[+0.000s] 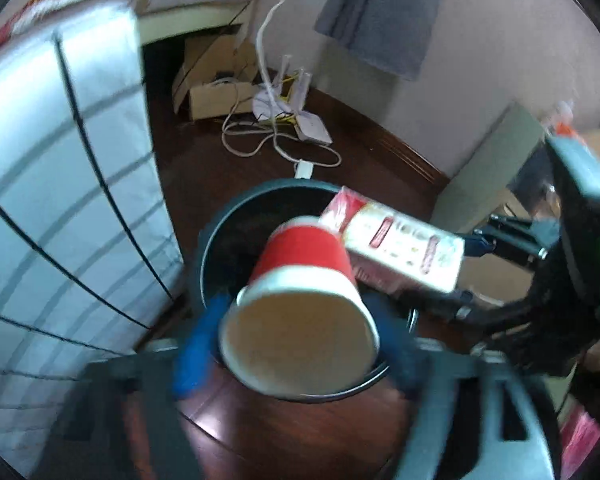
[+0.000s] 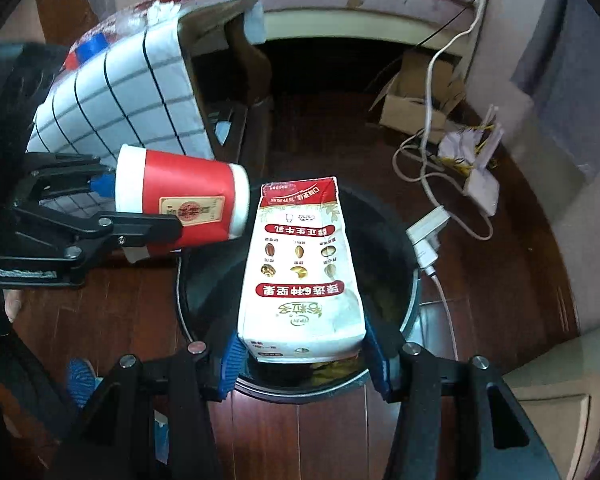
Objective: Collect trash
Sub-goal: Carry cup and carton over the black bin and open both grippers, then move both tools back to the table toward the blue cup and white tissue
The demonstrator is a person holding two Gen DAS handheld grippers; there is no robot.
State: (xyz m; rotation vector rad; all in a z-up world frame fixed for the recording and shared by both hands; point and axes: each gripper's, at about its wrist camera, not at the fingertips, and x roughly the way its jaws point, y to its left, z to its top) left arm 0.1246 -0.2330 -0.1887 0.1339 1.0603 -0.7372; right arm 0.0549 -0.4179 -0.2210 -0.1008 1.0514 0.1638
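My left gripper (image 1: pixel 296 344) is shut on a red and white paper cup (image 1: pixel 300 304), held on its side over the dark round trash bin (image 1: pixel 220 232). The cup's open mouth faces the left camera. My right gripper (image 2: pixel 304 356) is shut on a white and red milk carton (image 2: pixel 300 272), held over the same bin (image 2: pixel 396 240). In the right wrist view the left gripper (image 2: pixel 132 216) holds the cup (image 2: pixel 180 200) at the bin's left rim. In the left wrist view the carton (image 1: pixel 396 244) sits just right of the cup, held by the right gripper (image 1: pixel 466 268).
A checked white cushion (image 1: pixel 60 200) stands left of the bin. White cables and a power strip (image 2: pixel 428 236) lie on the dark wood floor behind the bin. An open cardboard box (image 2: pixel 412 100) sits by the bed base. A pale green cabinet (image 1: pixel 488 168) stands at right.
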